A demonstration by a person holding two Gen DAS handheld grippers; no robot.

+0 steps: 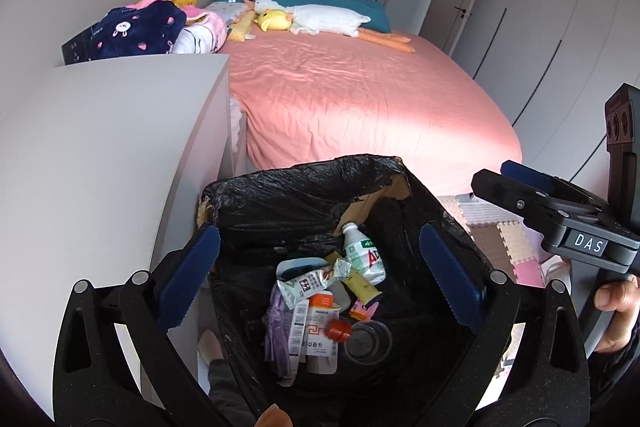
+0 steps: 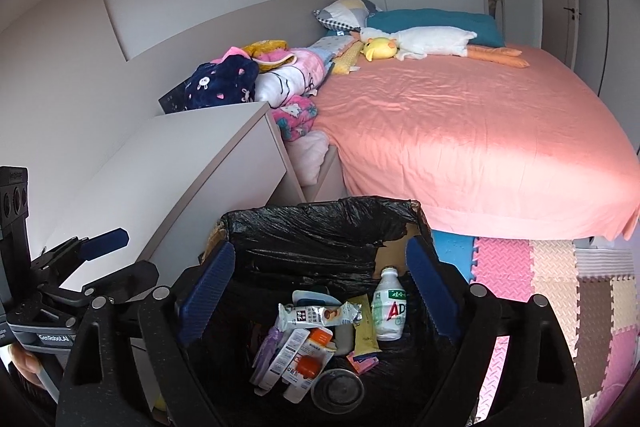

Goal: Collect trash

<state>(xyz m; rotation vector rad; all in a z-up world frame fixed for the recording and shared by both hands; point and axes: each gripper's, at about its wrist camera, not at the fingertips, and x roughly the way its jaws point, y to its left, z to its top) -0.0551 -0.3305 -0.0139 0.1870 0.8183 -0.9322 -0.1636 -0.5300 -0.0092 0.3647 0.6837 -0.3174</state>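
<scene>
Over the bin, I am holding both grippers, left and right, wide open and empty; leaning lower risks snagging the liner.

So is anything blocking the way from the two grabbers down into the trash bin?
No. Both the left gripper and right gripper hang open right above the black-lined bin, whose mouth is uncovered, with trash already lying inside.

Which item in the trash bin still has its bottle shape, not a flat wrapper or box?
The white plastic bottle with green and red lettering, by the bin's right wall. The other trash is flattened wrappers, cartons and a round lid.
</scene>
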